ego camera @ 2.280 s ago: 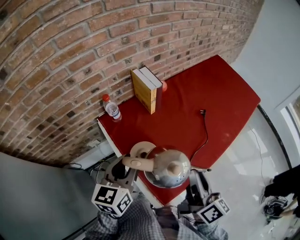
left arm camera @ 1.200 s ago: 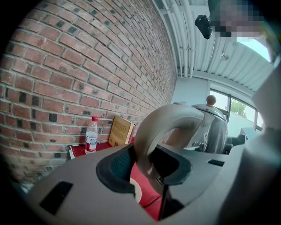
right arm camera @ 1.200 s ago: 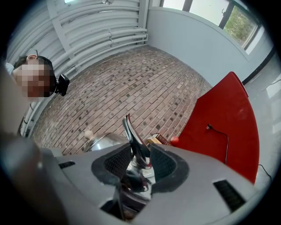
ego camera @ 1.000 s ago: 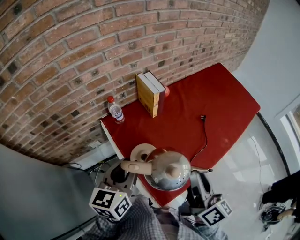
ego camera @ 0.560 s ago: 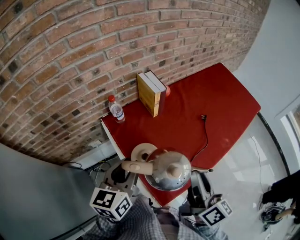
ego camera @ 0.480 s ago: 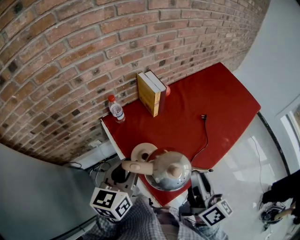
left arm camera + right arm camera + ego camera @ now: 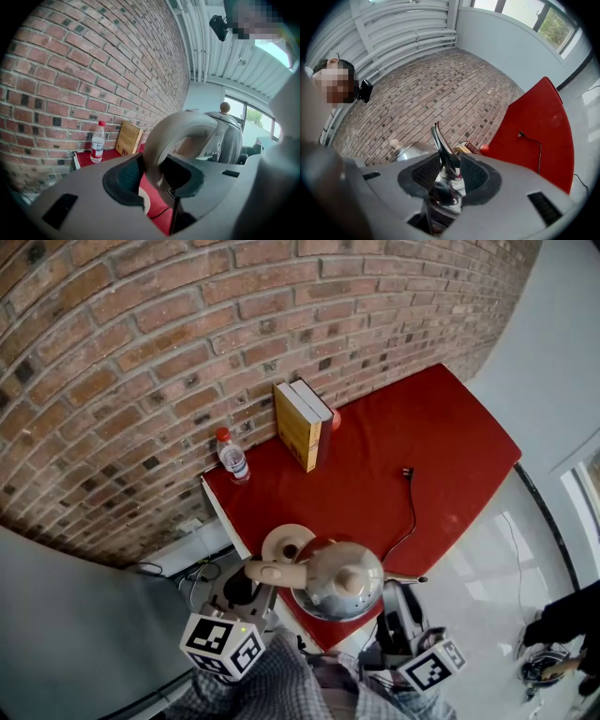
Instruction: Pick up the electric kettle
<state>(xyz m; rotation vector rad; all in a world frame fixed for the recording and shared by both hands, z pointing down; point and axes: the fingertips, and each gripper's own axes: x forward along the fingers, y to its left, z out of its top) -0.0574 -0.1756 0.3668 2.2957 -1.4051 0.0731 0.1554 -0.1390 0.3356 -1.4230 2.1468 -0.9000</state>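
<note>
Two-handed grab on the electric kettle [image 7: 339, 579], bottom middle of the head view.
Left gripper [image 7: 157, 174] is clamped on its handle [image 7: 176, 136], right gripper [image 7: 449, 172] pinches the spout [image 7: 443, 150]; round base [image 7: 281, 540] just beside, plug cord [image 7: 412, 507] past that, then capped bottle [image 7: 231, 460], books [image 7: 302, 423], brick wall [image 7: 187, 334] up top.

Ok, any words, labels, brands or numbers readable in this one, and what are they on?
No text is readable here.
Label on the water bottle: too small to read.
Cover of the yellow book: print blurred.
Side of the kettle: a small mark, blurred.
The marker cubes: square patterns only, no words.
</note>
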